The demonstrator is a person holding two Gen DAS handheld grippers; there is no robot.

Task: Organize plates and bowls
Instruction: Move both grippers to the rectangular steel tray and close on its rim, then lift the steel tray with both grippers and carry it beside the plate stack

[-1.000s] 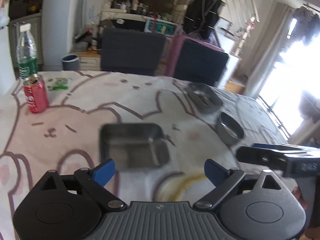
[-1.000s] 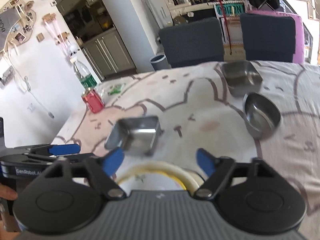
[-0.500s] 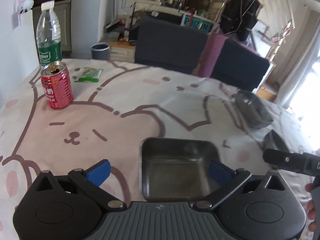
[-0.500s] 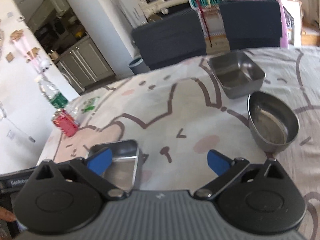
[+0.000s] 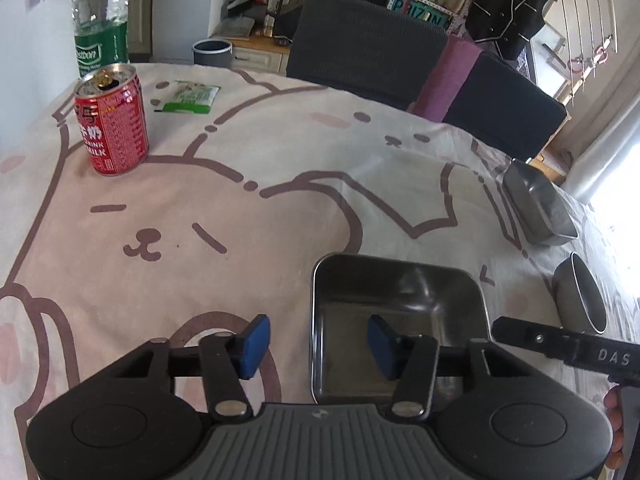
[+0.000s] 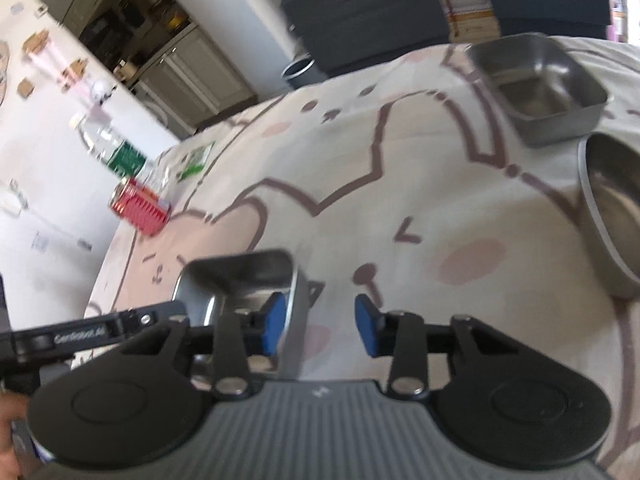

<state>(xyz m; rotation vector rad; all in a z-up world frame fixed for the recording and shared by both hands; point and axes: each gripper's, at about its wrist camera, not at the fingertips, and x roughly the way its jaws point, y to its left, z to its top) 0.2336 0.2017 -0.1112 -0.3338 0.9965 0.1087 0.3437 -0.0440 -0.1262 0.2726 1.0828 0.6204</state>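
Steel was what I had under both claws: the near square tray sat on the bear-print tablecloth, my left gripper parted astride its left wall, one pad inside and one outside. My right gripper likewise parted, straddled the opposite wall; both looked equally near, nothing clamped.

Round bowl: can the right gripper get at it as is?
Probably yes. The right gripper is open and straddles the right wall of the near square tray. The round bowl sits ahead to its right on bare cloth, nothing between; it must lift clear of that wall first.
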